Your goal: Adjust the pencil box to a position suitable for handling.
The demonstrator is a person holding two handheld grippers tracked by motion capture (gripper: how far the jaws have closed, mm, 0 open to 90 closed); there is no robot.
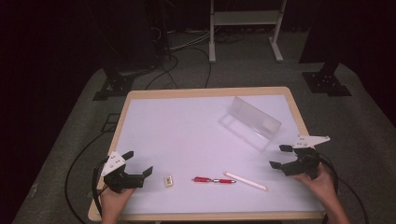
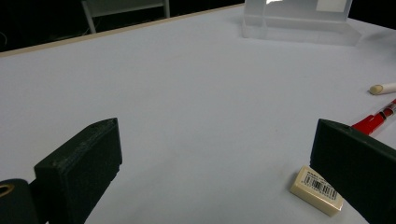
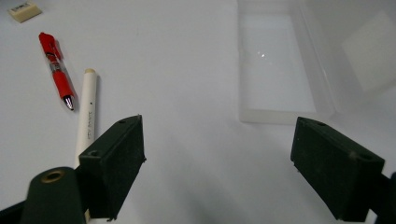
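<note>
A red pen, a white pen and a small cream eraser lie in a row near the table's front edge. An open clear plastic case rests at the back right, lid raised. My left gripper is open at the front left, just left of the eraser, nothing between its jaws. My right gripper is open at the front right, between the white pen and the case, holding nothing. The red pen lies beside the white one.
The white tabletop has a wooden rim. Black cables trail off the left side onto the grey floor. A white metal stand and dark tripod feet are beyond the far edge.
</note>
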